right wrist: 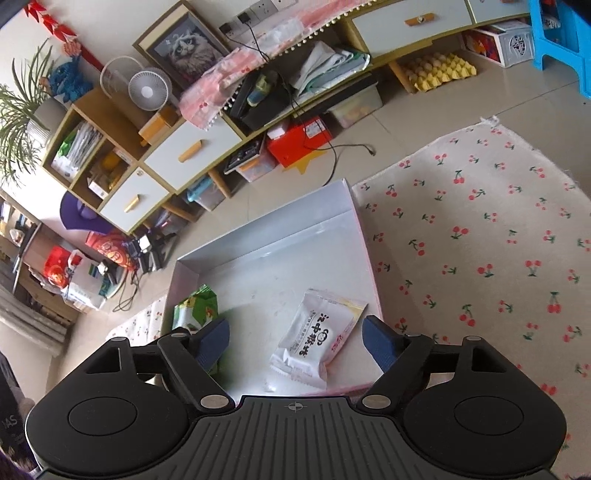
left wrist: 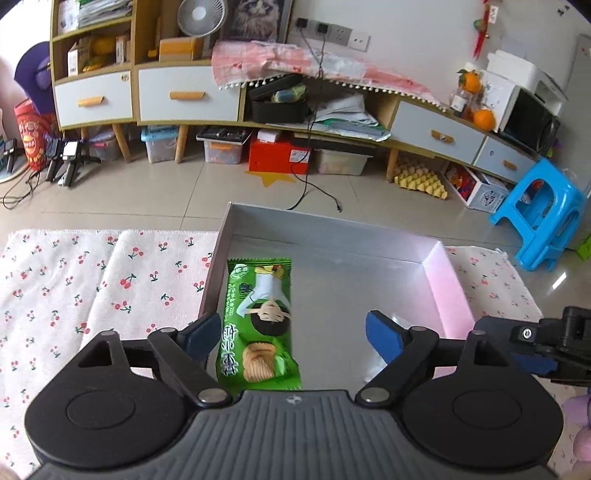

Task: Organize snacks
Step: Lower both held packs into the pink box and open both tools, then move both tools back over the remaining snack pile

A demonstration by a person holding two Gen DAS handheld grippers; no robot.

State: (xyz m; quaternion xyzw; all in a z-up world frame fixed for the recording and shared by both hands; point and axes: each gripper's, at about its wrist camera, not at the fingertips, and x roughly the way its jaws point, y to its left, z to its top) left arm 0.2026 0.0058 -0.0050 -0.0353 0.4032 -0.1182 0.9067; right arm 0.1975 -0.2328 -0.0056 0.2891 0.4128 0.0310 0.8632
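Snack packets in box: two, one green (left wrist: 260, 321), one white (right wrist: 314, 350); one open box (left wrist: 332, 229); one cherry-print cloth (right wrist: 480, 240); one blue stool (left wrist: 543, 210); one fan (left wrist: 201, 16); one yellow egg tray (left wrist: 419, 179)

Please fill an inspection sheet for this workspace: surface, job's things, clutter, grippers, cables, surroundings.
Surface: cherry-print cloth covers the work surface; a shallow white box sits on it.
Job's things: green snack packet lies flat along one wall inside the box; white snack packet lies flat near the opposite wall.
Clutter: nothing seen on the cloth.
Grippers: left gripper open above the green packet; right gripper open above the white packet; neither holds anything.
Cables: black cable trails on the floor from the wall sockets.
Surroundings: low cabinet, blue stool, red box.
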